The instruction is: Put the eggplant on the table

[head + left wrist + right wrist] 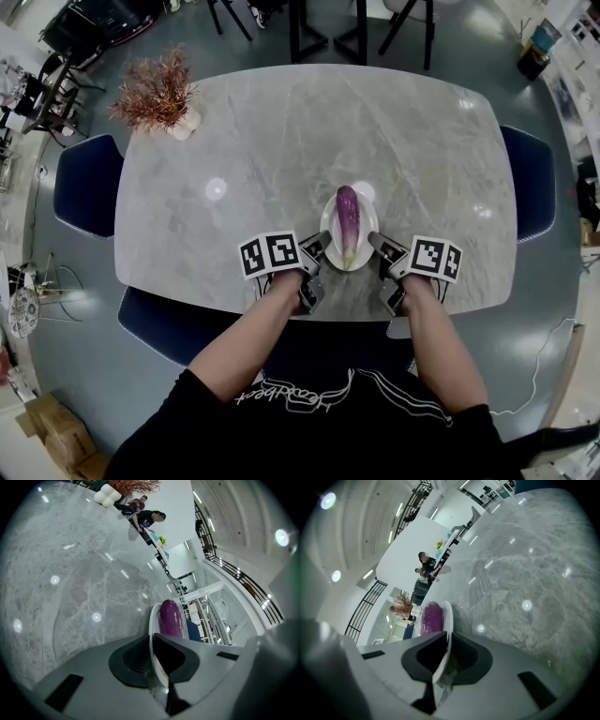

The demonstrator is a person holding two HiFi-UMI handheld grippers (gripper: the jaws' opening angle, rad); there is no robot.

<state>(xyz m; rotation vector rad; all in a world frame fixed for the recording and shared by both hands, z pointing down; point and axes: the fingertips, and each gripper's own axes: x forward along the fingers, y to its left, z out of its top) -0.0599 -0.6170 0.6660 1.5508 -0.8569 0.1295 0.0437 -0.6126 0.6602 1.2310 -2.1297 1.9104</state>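
So closest to the camera you've got both forearms reaching out over the near edge of the marble table point(281, 141). The left gripper point(317, 246) is pinched down on the left rim of a white plate point(324, 225), and its own view shows the rim wedged right between the dark pads. The right gripper point(377, 242) does the same on the opposite rim, jaws clamped onto it, no gap.

The eggplant point(348, 220) lies lengthwise along the plate, green stem end toward the person and purple end pointing away. The plate is over the near-middle part of the table. Honestly I can't tell if it's sitting on the stone or just hovering above it.

My read: this is the set-down step, plate and eggplant going onto the table as one. The next move needs both sides kept level so the eggplant doesn't roll off, then the plate settled flat, then both jaws opened and slid outward.

Farther back there's a dried reddish plant point(155, 94) at the far left corner, and blue chairs point(86, 183) at the sides.
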